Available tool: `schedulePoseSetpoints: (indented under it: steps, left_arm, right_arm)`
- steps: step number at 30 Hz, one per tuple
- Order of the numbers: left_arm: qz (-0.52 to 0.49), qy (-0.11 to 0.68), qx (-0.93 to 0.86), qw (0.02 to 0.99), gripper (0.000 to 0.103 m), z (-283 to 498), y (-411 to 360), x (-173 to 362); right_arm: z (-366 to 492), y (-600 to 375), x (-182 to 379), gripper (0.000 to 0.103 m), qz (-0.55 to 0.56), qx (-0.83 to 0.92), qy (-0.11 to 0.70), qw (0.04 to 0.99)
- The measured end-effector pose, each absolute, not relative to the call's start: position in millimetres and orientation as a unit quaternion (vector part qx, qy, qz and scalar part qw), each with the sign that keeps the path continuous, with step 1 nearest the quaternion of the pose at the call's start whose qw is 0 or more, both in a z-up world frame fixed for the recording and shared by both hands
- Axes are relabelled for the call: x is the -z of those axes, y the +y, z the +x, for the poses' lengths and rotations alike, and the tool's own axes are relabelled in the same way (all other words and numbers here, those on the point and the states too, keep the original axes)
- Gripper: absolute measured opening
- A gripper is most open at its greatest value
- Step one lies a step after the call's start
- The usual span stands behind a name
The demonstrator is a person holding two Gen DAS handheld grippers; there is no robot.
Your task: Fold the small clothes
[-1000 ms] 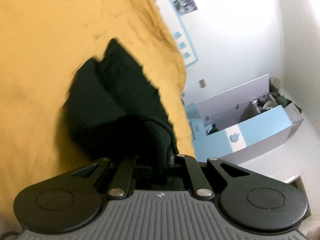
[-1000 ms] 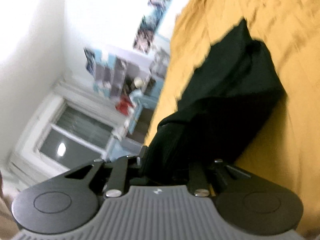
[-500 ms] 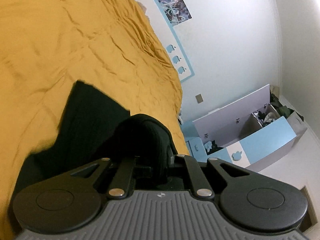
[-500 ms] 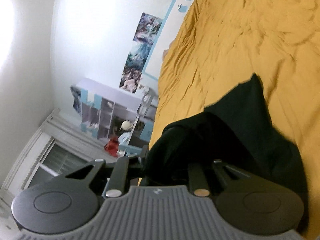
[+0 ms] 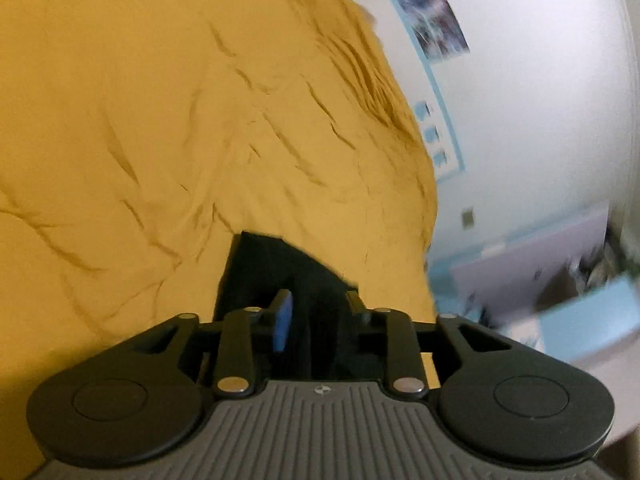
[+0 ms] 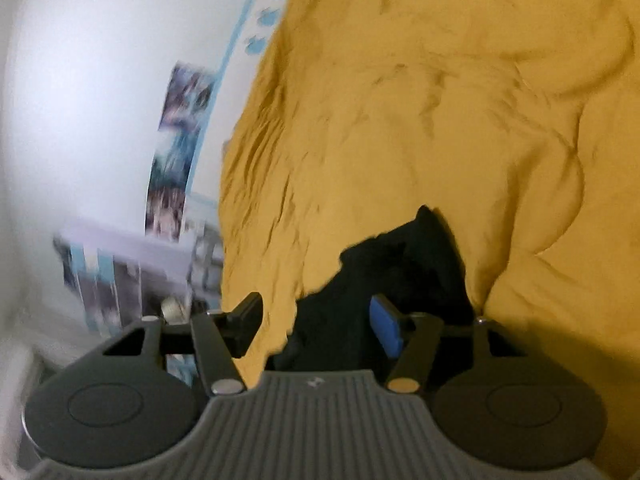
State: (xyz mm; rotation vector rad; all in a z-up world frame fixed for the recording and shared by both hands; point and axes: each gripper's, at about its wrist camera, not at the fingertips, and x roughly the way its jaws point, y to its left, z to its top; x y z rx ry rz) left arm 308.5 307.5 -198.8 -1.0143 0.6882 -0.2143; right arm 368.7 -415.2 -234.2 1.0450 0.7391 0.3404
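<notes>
A wrinkled mustard-yellow bedspread (image 5: 168, 128) fills most of both wrist views, with a white wall (image 5: 540, 92) behind it. On the left gripper (image 5: 316, 314) the jaws have just been opening: the fingers stand apart, the blue pad (image 5: 282, 322) of one finger is bare, and a small black garment (image 5: 280, 268) lies in the gap between them without being pinched. The cloth lies flat on the bedspread just ahead of the fingers, one straight edge running away from the camera and a slanted edge toward the side of the bed. On the right gripper (image 6: 316, 320) the jaws have likewise just been opening and now stand wide apart; the dark finger (image 6: 244, 320) on the picture's left hangs over bare yellow fabric, and the one with the blue pad (image 6: 385, 326) sits over the black garment (image 6: 400, 268), which lies loose between and beyond the fingers, rumpled, with a pointed corner sticking up at its far end. Farther out, a blurred poster (image 6: 176, 152) and a pale blue strip with small blue shapes (image 5: 434, 136) hang on the wall, and a lilac and light-blue cabinet (image 5: 560, 264) stands beyond the edge of the bed, smeared by motion.
</notes>
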Motion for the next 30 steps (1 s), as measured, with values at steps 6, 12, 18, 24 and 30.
schedulePoseSetpoints:
  steps: [6, 12, 18, 24, 30]
  left_arm:
    - [-0.223, 0.375, 0.121, 0.891, 0.032, 243, 260, 174]
    - [-0.097, 0.407, 0.141, 0.897, 0.049, 200, 236, 190]
    - [-0.139, 0.411, 0.113, 0.894, 0.05, 200, 245, 195]
    - [-0.148, 0.403, 0.137, 0.893, 0.036, 201, 245, 199]
    - [-0.159, 0.373, 0.137, 0.904, 0.009, 200, 234, 196]
  right_arm:
    - [302, -395, 186, 0.063, 0.282, -0.154, 0.373, 0.87]
    - [252, -419, 191, 0.069, 0.19, -0.16, 0.397, 0.883]
    - [225, -427, 221, 0.069, 0.21, -0.168, 0.42, 0.867]
    - [212, -401, 227, 0.061, 0.16, -0.183, 0.417, 0.876]
    - [213, -393, 221, 0.057, 0.134, -0.158, 0.401, 0.892]
